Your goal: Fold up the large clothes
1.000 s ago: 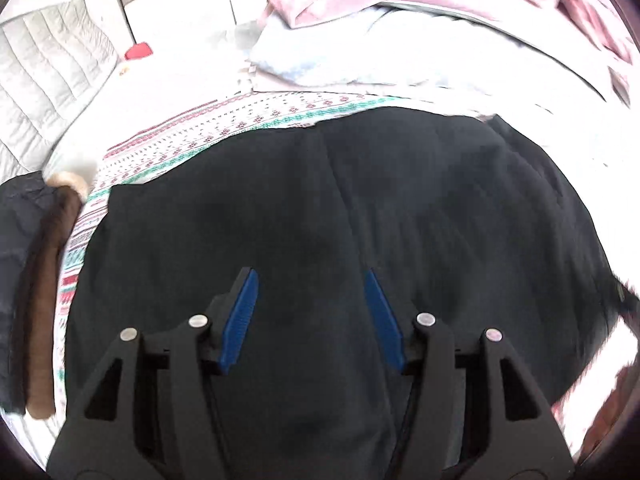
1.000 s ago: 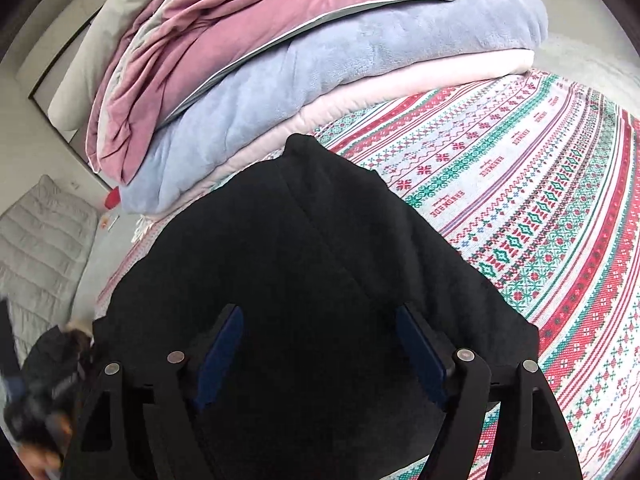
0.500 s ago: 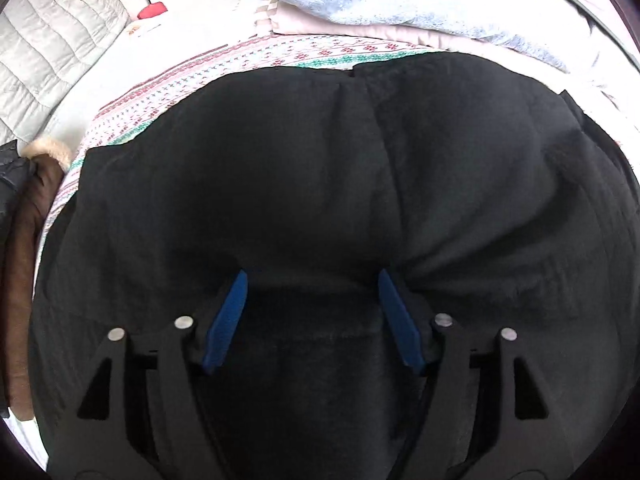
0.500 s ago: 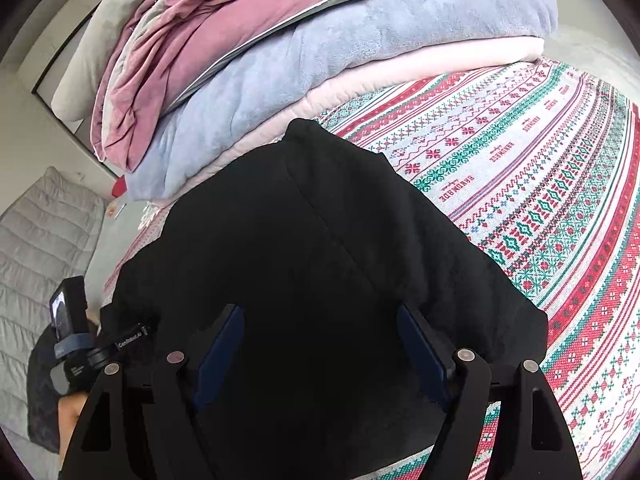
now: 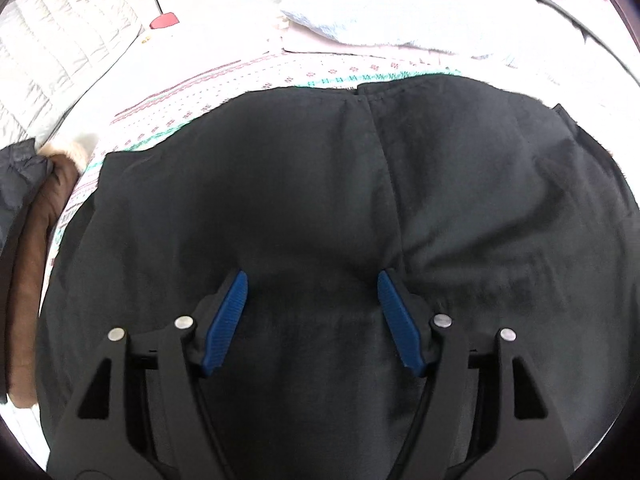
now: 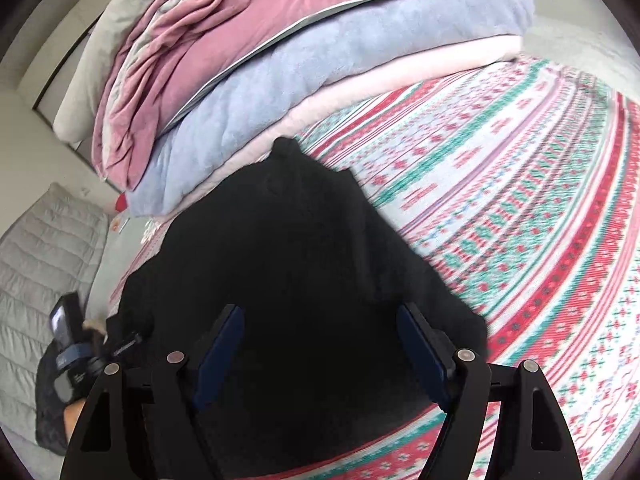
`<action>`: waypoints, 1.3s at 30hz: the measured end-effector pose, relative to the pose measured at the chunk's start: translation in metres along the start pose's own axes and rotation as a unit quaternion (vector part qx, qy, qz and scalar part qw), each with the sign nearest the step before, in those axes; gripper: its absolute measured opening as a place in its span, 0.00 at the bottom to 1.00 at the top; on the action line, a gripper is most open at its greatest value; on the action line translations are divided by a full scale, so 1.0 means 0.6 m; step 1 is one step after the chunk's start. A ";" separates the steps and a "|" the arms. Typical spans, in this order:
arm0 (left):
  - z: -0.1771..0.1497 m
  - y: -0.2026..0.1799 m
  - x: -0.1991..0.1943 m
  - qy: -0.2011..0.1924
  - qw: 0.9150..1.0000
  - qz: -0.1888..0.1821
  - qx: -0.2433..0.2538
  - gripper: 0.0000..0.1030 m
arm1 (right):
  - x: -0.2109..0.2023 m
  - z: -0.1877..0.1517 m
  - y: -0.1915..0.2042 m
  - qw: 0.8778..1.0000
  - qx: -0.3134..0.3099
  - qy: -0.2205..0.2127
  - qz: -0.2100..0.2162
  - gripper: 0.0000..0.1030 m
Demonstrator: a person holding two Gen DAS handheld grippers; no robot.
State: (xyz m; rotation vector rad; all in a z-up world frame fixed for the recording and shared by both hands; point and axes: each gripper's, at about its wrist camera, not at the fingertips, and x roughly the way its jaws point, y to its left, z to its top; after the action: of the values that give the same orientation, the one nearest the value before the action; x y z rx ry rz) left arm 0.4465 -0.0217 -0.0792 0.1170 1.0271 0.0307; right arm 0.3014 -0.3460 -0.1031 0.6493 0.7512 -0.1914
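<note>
risk first: both your claws are spread wide and neither one grips any cloth, so if you close now you may pinch only the top layer of the black garment [image 5: 320, 200] and drag it off the layer below, spoiling the fold. the fabric looks thick and soft, so it could bunch between the pads instead of creasing cleanly. watch the ridge running across just past your left claw [image 5: 312, 312]; push forward there and you'll likely ruck it further. on the other side, the stacked blankets [image 6: 304, 80] sit right against the garment's far tip, so a long sweep could run the cloth into them.

now position. the garment lies spread on the patterned bedspread [image 6: 540, 220], and the left claw hangs over its middle, fingers either side of a dark seam line that climbs away from you; whether the pads touch the cloth, i can't tell. your right claw [image 6: 320, 344] sits over the near part of the same garment, jaws released, with the garment's right edge and bare bedspread just beside its right finger. a brown coat [image 5: 36, 240] lies off the left edge, apart from the work.
</note>
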 end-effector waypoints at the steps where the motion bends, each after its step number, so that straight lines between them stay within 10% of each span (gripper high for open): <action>1: -0.004 0.008 -0.007 -0.001 1.000 -0.003 0.000 0.67 | -0.004 0.003 -0.012 1.000 0.014 -0.004 0.000 0.78; 18: -0.136 -0.007 -0.065 0.002 0.999 -0.034 0.011 0.74 | 0.007 0.008 -0.109 0.990 0.140 0.016 -0.002 0.80; 26: -0.145 -0.009 -0.063 -0.013 0.999 -0.031 0.016 0.75 | -0.009 -0.052 -0.179 0.963 0.267 -0.005 0.047 0.80; 39: -0.148 -0.003 -0.062 -0.014 0.999 -0.042 0.008 0.75 | 0.047 -0.071 -0.096 0.961 0.246 0.009 0.126 0.74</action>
State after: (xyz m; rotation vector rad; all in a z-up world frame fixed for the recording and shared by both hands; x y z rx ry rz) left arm 0.3512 -0.0192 -0.0930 0.0883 1.0045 -0.0564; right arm 0.2753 -0.3634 -0.1735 1.2134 0.6318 -0.1376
